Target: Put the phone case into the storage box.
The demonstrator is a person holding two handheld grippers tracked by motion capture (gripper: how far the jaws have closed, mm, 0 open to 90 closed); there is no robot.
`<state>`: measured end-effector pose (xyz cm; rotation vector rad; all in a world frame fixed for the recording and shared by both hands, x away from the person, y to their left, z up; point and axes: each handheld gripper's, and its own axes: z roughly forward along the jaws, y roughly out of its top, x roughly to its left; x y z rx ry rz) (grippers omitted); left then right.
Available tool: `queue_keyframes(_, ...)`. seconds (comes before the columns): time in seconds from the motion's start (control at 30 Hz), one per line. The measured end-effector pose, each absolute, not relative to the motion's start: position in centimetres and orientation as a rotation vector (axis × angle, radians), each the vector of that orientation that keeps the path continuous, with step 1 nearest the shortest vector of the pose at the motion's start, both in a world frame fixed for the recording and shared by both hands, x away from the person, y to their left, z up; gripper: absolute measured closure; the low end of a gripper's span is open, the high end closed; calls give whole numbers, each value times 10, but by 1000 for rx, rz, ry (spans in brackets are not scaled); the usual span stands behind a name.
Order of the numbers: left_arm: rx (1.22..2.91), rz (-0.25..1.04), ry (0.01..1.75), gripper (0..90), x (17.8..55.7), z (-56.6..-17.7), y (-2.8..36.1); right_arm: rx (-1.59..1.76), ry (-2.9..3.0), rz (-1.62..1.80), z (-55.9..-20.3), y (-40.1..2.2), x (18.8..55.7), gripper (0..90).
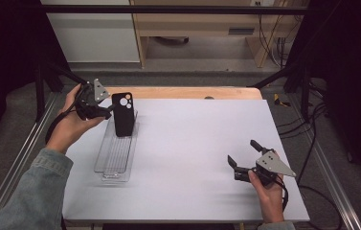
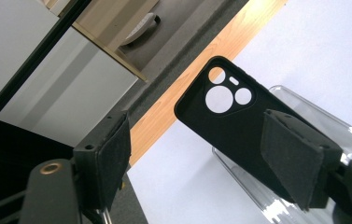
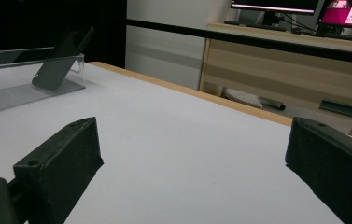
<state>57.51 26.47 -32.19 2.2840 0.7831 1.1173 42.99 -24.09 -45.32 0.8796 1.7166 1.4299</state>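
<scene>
Nearest me, my right gripper (image 1: 243, 154) hovers over the bare front right of the white table (image 1: 192, 143), jaws spread wide and empty. Farther back on the left, my left gripper (image 1: 107, 108) sits beside the one black phone case (image 1: 123, 115), jaws parted, pads off it. The case stands propped upright at the far end of the one clear plastic tray (image 1: 116, 153). That makes two grippers, one case, one tray.
</scene>
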Motion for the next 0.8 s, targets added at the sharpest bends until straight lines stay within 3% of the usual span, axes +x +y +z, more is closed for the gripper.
queue_keyframes(0.8, 2147, 981, 845, 119, 566, -324, 258, 879, 1714, 1433, -453, -241, 430, 37)
